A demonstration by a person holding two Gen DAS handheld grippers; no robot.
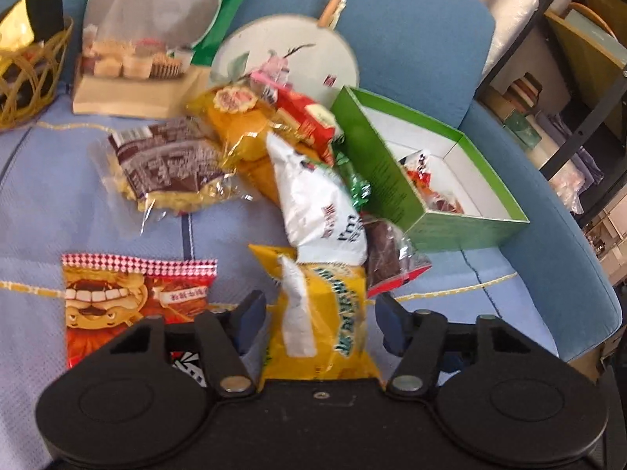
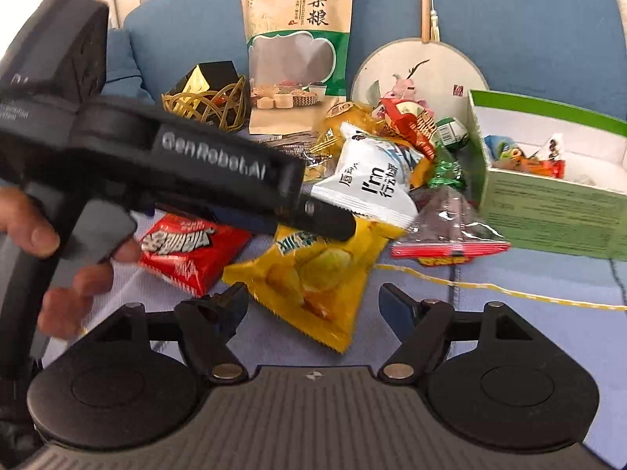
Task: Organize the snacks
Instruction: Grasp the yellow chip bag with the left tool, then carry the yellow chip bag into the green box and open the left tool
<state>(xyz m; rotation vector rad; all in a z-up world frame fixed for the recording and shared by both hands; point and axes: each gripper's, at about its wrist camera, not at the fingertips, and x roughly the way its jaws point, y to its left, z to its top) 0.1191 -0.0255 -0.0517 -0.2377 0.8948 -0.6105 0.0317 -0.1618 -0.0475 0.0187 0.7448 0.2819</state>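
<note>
Snacks: most are still lying piled at frame centre; few are sitting in the green box [image 1: 427,180] at right.
Left gripper [image 1: 319,317]: part-open jaws are straddling the yellow packet [image 1: 333,313], grip uncertain.
Right gripper [image 2: 313,305]: standing wide open, empty.

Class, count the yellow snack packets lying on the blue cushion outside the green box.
2. One yellow chip packet lies nearest, under the left gripper, between its jaws. One yellow-orange packet sits further back beside the round fan. Others may hide under the pile.
</note>
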